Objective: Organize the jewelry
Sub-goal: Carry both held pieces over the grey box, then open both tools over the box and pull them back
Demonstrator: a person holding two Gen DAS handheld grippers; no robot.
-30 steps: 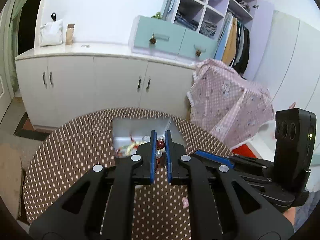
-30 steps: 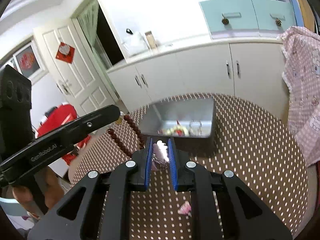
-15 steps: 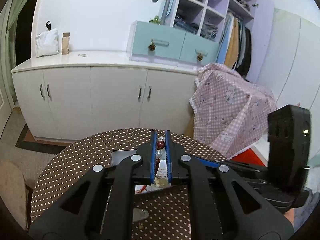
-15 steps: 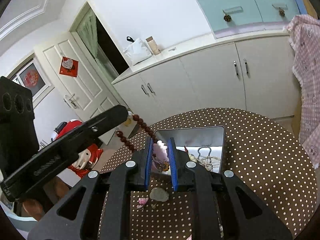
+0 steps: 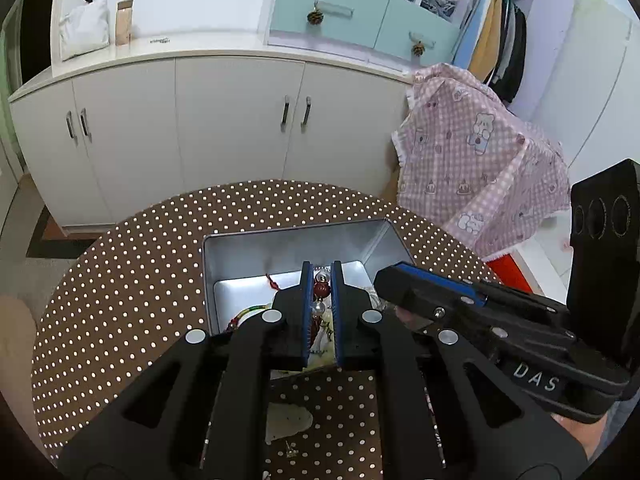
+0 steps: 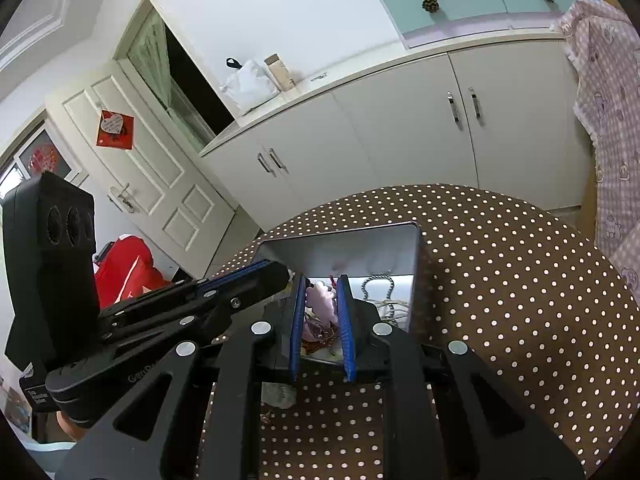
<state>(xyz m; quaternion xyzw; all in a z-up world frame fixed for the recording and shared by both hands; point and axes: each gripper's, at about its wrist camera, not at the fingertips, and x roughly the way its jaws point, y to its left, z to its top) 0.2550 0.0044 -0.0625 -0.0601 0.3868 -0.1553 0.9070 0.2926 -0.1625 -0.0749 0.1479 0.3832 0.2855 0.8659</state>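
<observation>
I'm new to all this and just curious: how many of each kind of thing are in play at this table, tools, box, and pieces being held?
Handheld grippers: 2, the left gripper and the right gripper
Metal tins: 1, the open tin
Jewelry pieces held: 2, the red bead strand and the pink ornament
Total: 5

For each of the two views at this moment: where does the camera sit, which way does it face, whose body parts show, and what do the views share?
Left wrist: sits on the left gripper, looking forward and down at the open silver metal tin; its jaws pinch a string of red and white beads; the right gripper enters from the right.
Right wrist: sits on the right gripper, facing the same tin; it grips a pale pink ornament; the left gripper enters from the left.
Shared: tin, brown polka-dot tablecloth, white cabinets.
</observation>
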